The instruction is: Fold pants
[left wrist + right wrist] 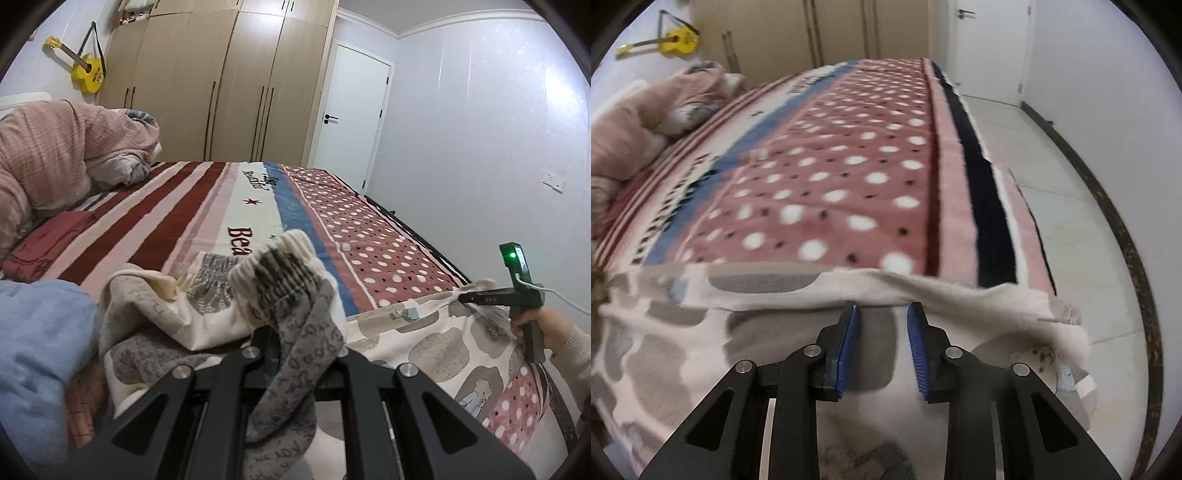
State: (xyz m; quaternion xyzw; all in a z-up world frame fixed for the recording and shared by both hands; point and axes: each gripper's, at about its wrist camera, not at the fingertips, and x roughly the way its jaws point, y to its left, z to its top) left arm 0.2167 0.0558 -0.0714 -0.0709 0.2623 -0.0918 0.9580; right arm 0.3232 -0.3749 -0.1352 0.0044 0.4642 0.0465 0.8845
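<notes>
At the near edge of the bed, left gripper (295, 354) is clamped tight on a bunched fold of the pants (284, 295); its fingertips are buried in the fabric, ribbed cream waistband heaped just above them. Pants are cream with grey blotches and small cartoon figures, spread rightward across the bed's near edge.

Right gripper (882, 314): jaws part open, blue pads (846, 347) showing with a gap between, nothing pinched. It hovers over the pants' far hem. From the left wrist view its tip sits at the hem's edge; contact unclear. A hand (535, 325) in a cream sleeve holds its handle.

Outward: striped and dotted blanket (849, 177), folded red cloth (48, 247), pink quilt (55, 147) heaped, blue fabric (37, 332) near left, wardrobe (221, 74), yellow ukulele (86, 72), white door (351, 107).
</notes>
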